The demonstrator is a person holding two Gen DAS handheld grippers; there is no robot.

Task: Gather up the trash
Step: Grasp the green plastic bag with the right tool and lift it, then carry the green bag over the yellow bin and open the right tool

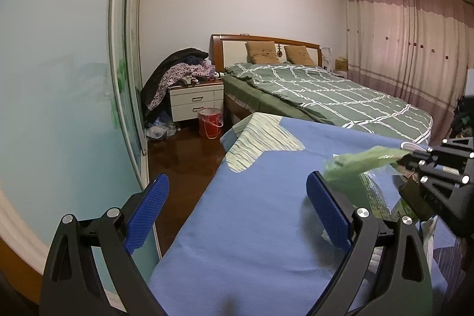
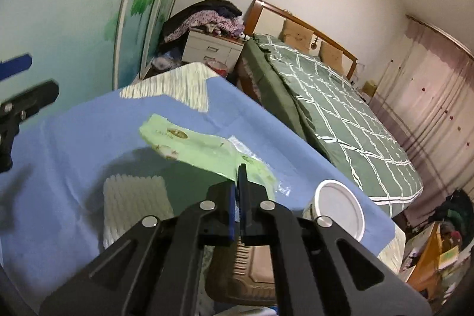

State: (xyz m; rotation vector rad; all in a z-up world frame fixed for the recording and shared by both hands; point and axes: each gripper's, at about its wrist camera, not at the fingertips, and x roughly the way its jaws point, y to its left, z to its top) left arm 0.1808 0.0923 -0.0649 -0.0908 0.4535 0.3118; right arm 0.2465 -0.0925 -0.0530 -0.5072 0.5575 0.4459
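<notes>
My right gripper [image 2: 238, 182] is shut on a light green plastic wrapper [image 2: 189, 144] and holds it lifted above the blue cloth of the table [image 2: 74, 138]. The wrapper [image 1: 352, 168] also shows in the left wrist view, hanging from the right gripper [image 1: 406, 160] at the right edge. My left gripper [image 1: 237, 206] is open and empty, low over the blue cloth [image 1: 251, 227]. A white ribbed pad [image 2: 133, 197] lies on the cloth under the wrapper. A white round tub [image 2: 340, 209] stands at the table's right edge.
A red bucket [image 1: 210, 122] stands on the dark wood floor by the white nightstand [image 1: 195, 101]. A bed with a green checked cover [image 1: 326, 99] lies beyond the table. A brown ridged object [image 2: 251, 271] sits below the right gripper. Clutter fills the floor at far right [image 2: 435, 250].
</notes>
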